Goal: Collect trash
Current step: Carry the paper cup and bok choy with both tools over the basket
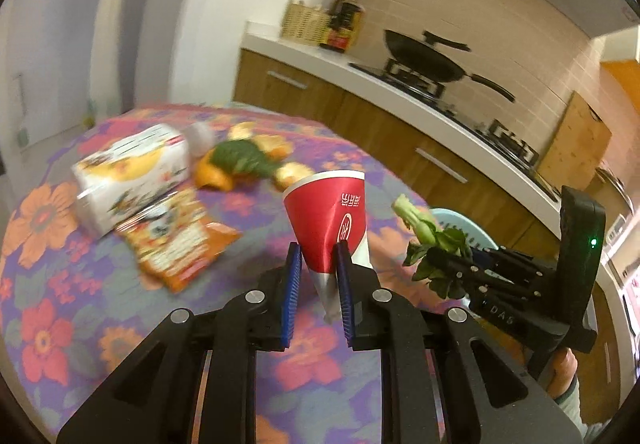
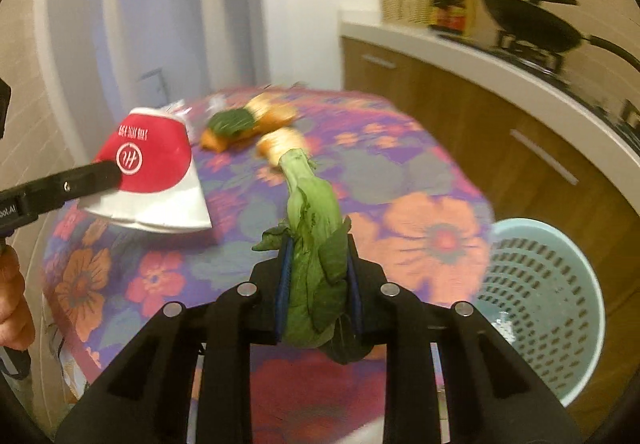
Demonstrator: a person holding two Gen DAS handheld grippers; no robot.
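Observation:
My left gripper [image 1: 318, 256] is shut on a flattened red and white paper cup [image 1: 334, 211] and holds it above the flowered table; the cup also shows in the right wrist view [image 2: 154, 171]. My right gripper [image 2: 318, 248] is shut on a green leafy vegetable [image 2: 314, 228], also seen in the left wrist view [image 1: 430, 248]. On the table lie a snack bag [image 1: 180, 240], a white printed packet [image 1: 128, 175], and orange peels with a green leaf [image 1: 240, 163]. A light blue perforated trash basket [image 2: 548, 308] stands on the floor right of the table.
The table [image 1: 60, 284] carries a purple cloth with orange and red flowers. A kitchen counter [image 1: 400, 91] with wooden cabinets, a stove and a black wok [image 1: 428, 59] runs along the right. A wicker basket [image 1: 306, 21] and bottles stand at its far end.

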